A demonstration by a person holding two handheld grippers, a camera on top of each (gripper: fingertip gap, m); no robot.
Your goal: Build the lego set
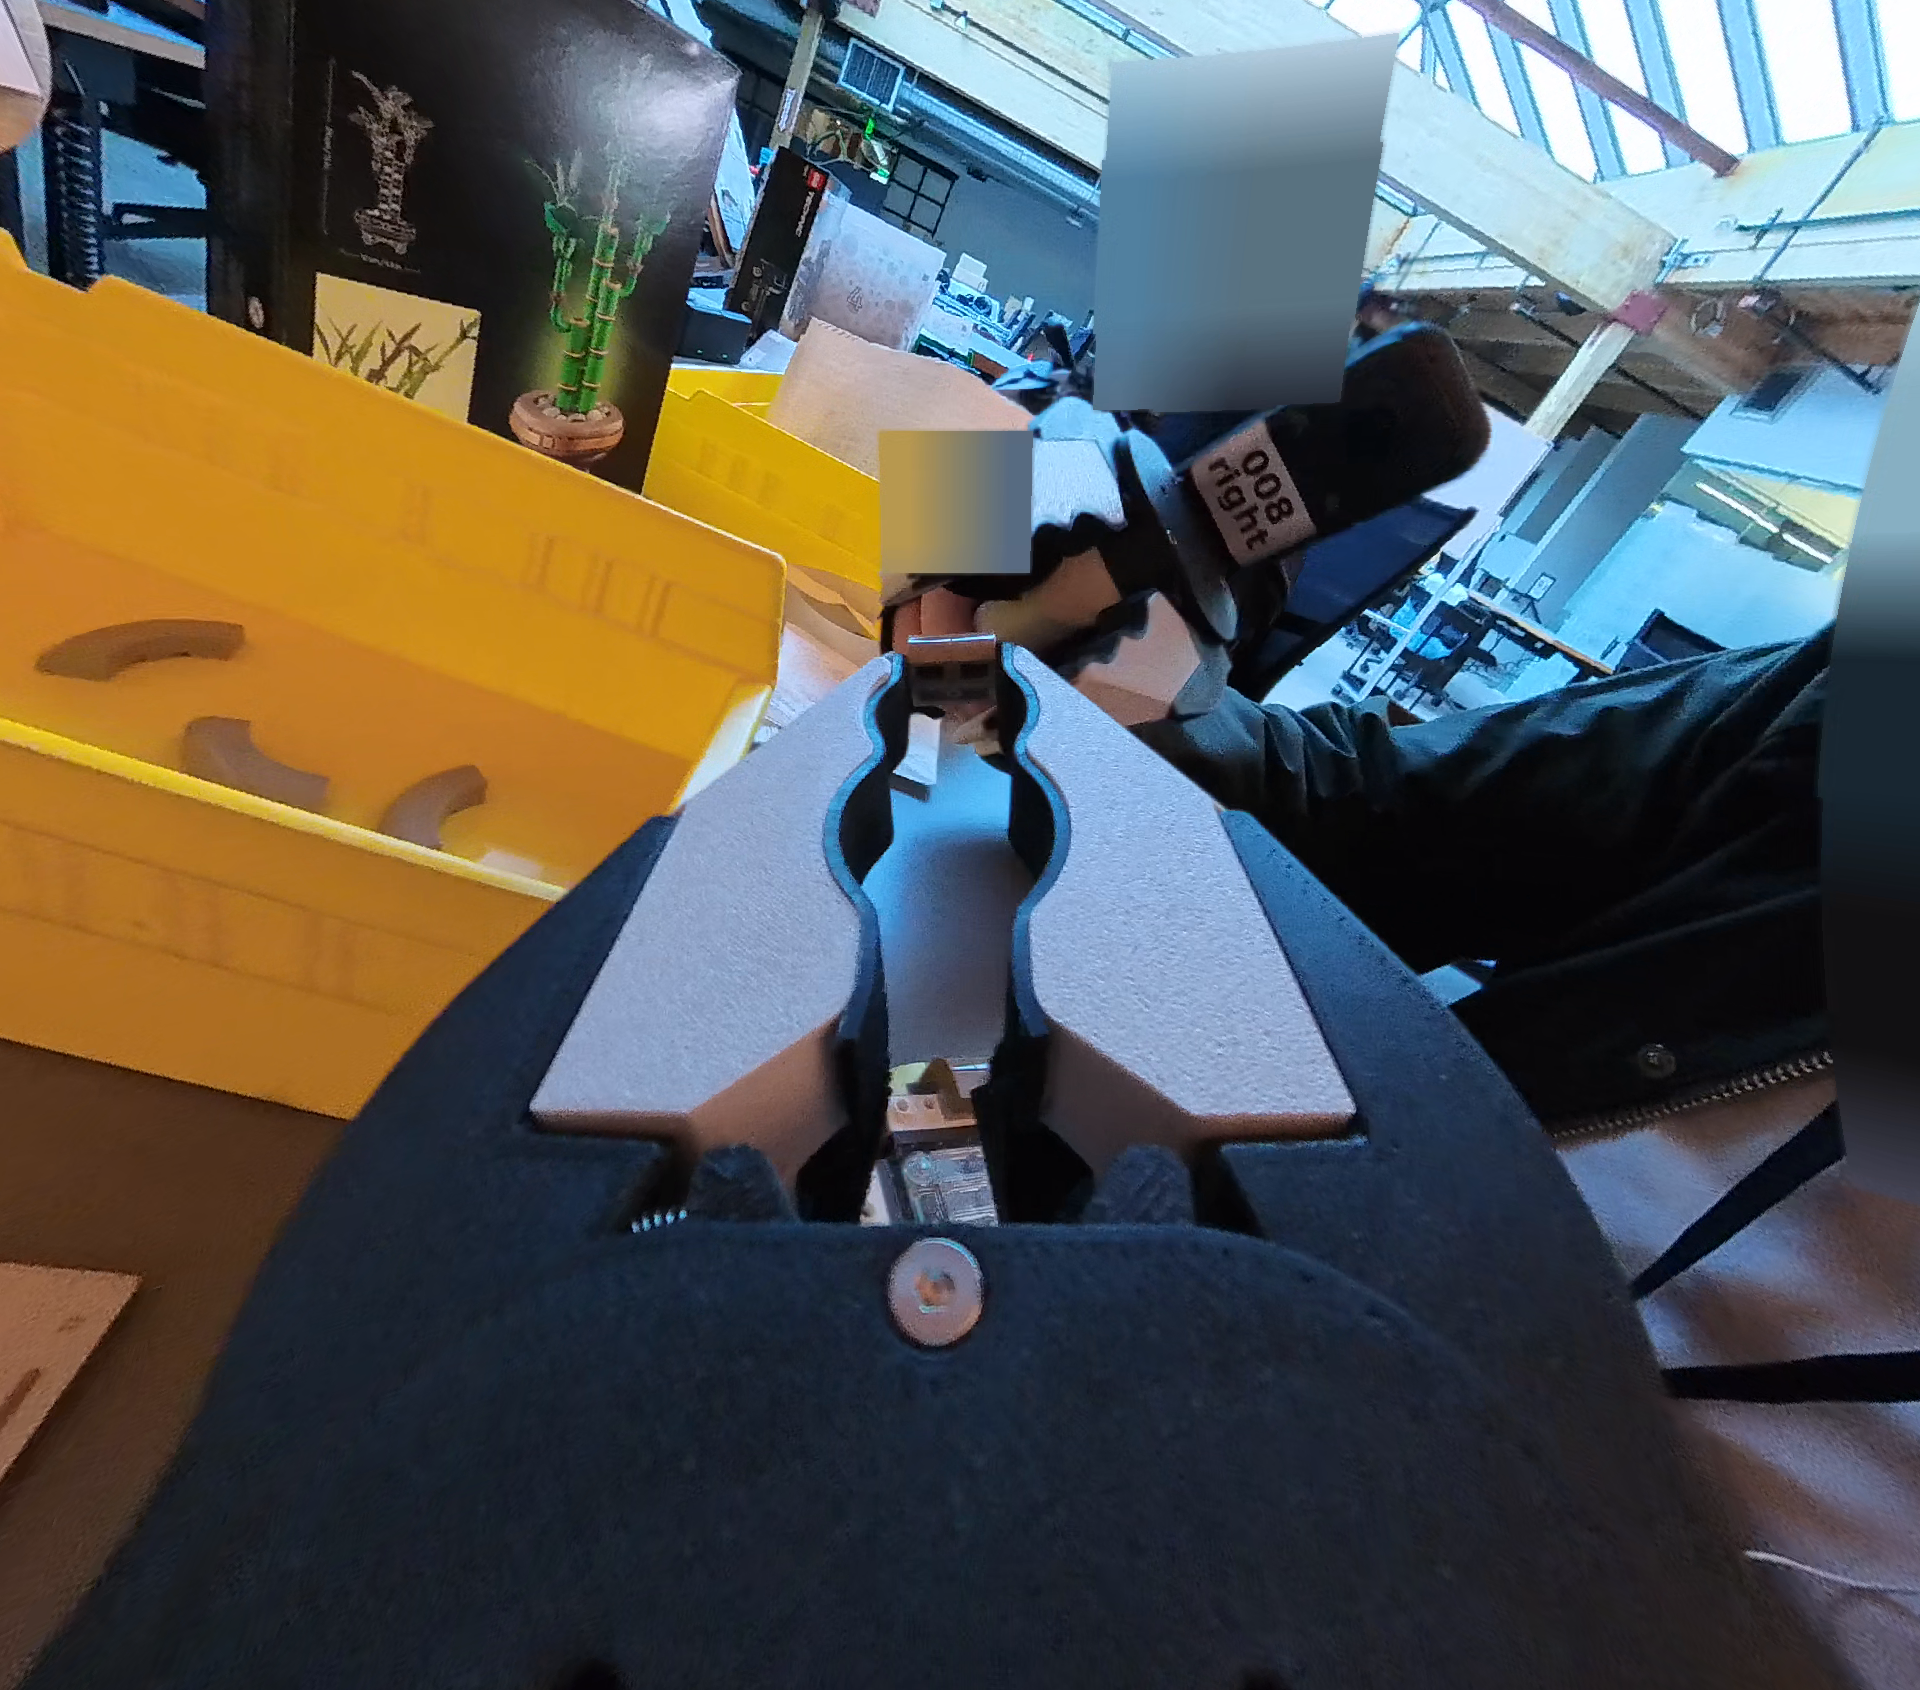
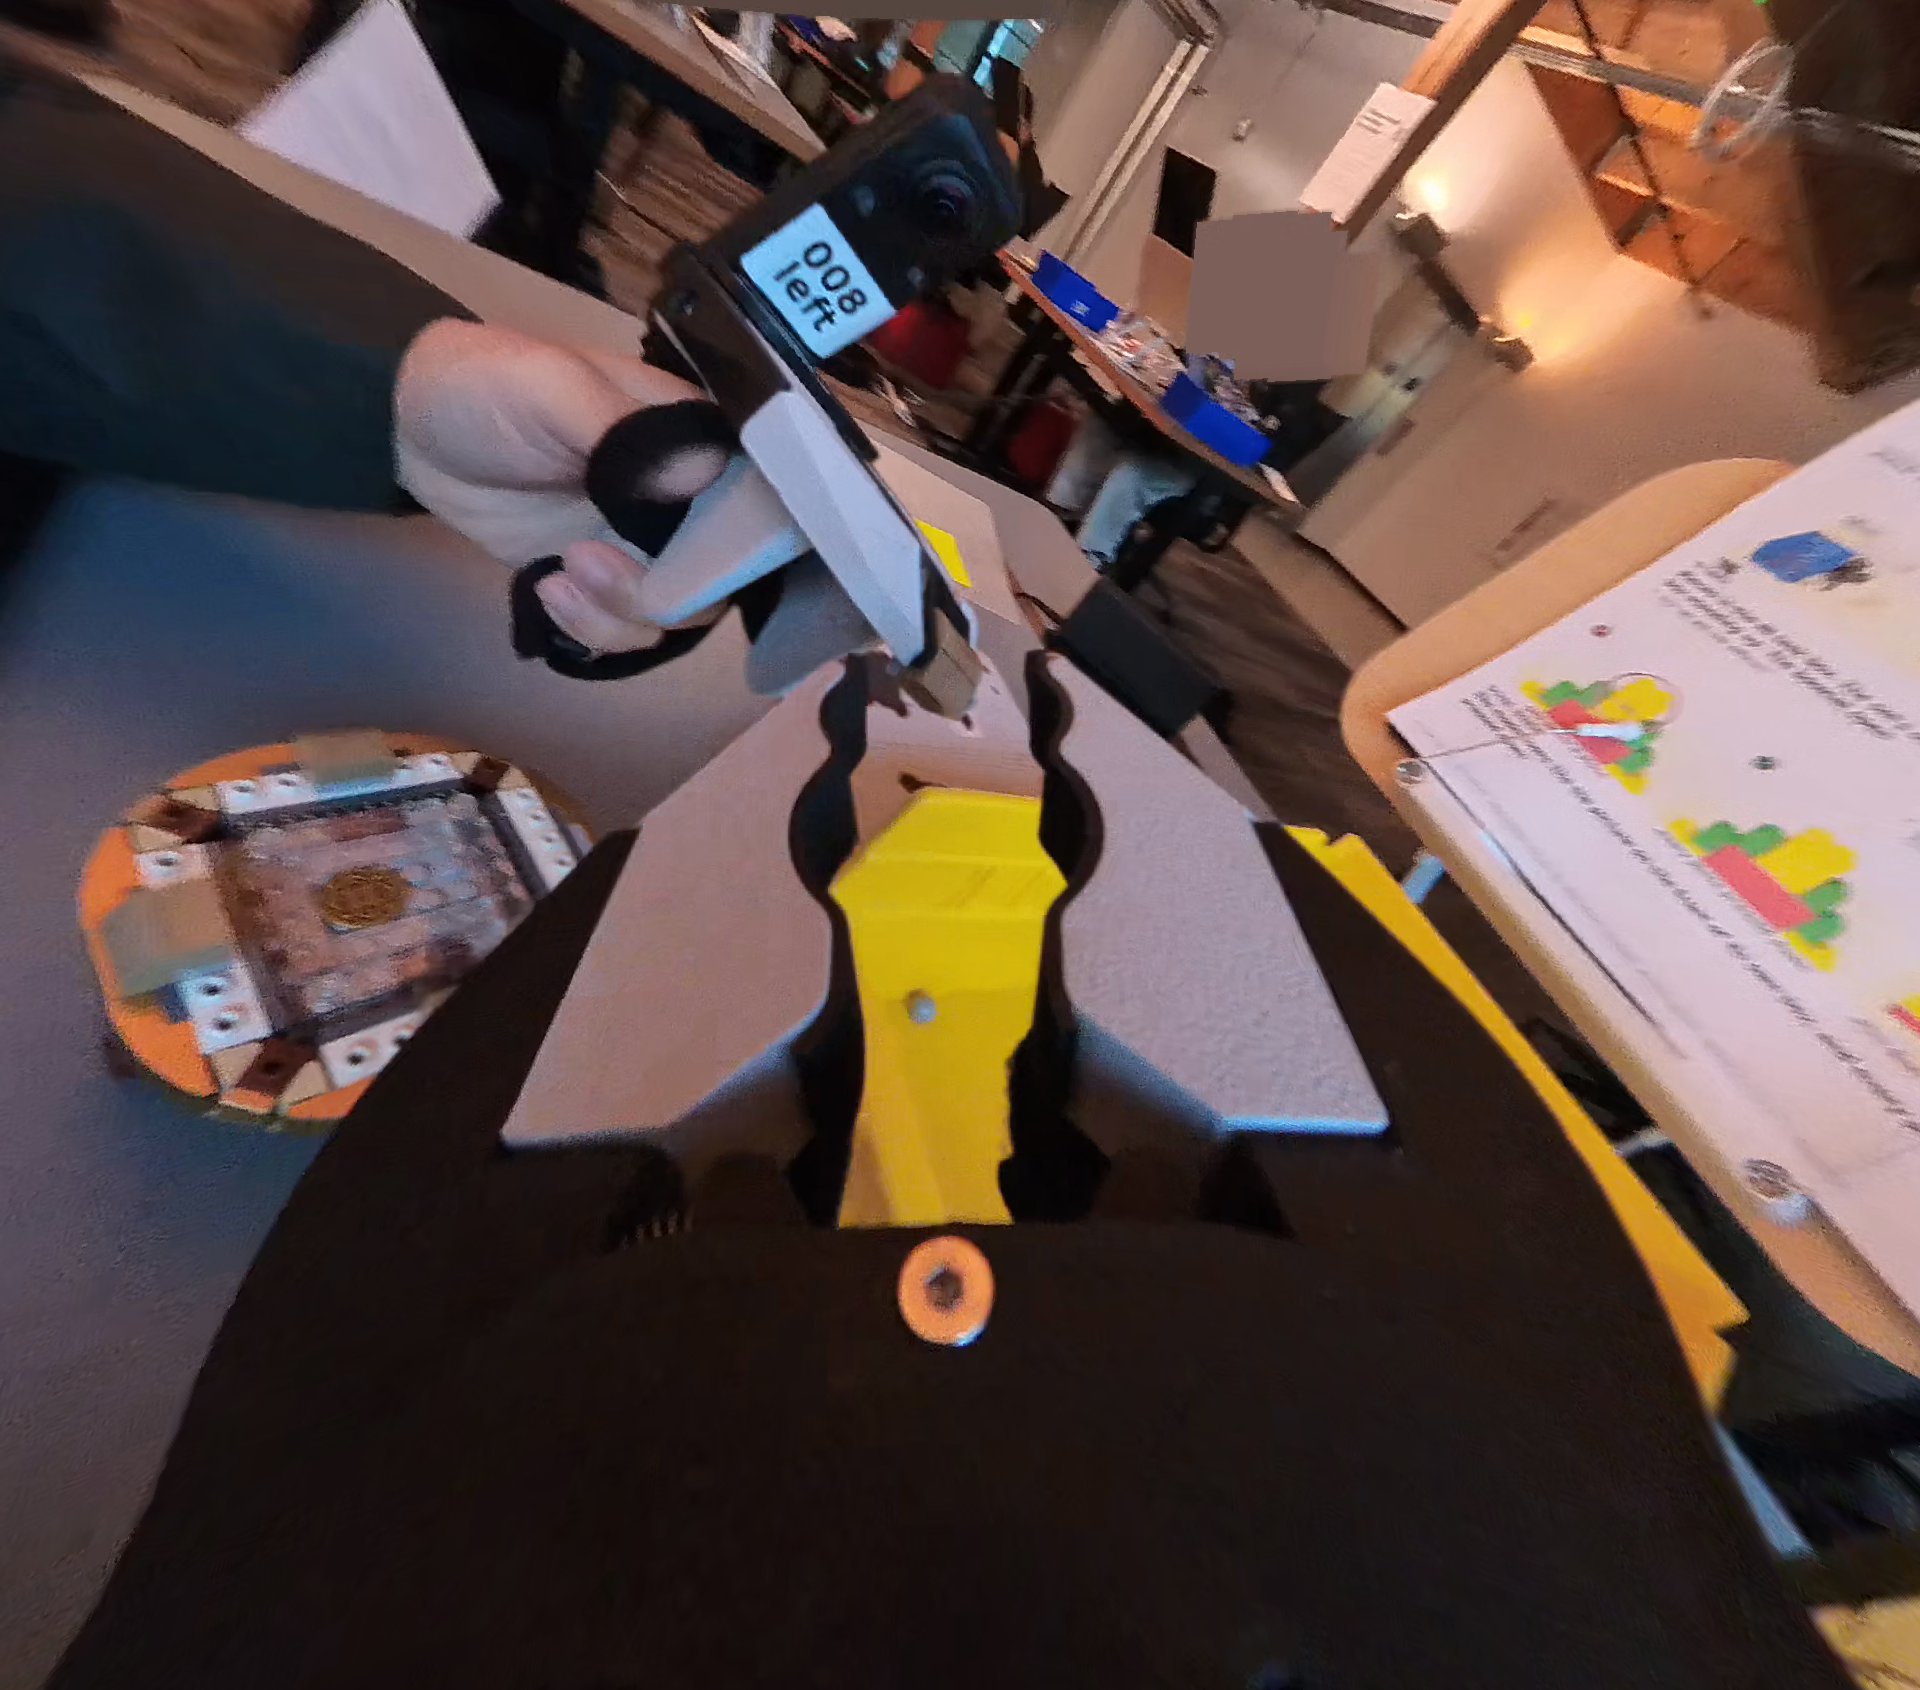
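Your right tool [image 2: 940, 684] view is motion-smeared, so the tiny piece [image 2: 940, 682] at its tips beside the left tool [image 2: 914, 653] is unreadable. The round build [image 2: 301, 913] left of it is fuzzy, and the yellow bin [image 1: 312, 601] gets cut off.

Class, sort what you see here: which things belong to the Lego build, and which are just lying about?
Belong: small brown piece held in the left gripper; curved brown pieces in the yellow bin; round part-built base; set box.
Lying about: distant blue bins; cardboard box behind the set box.
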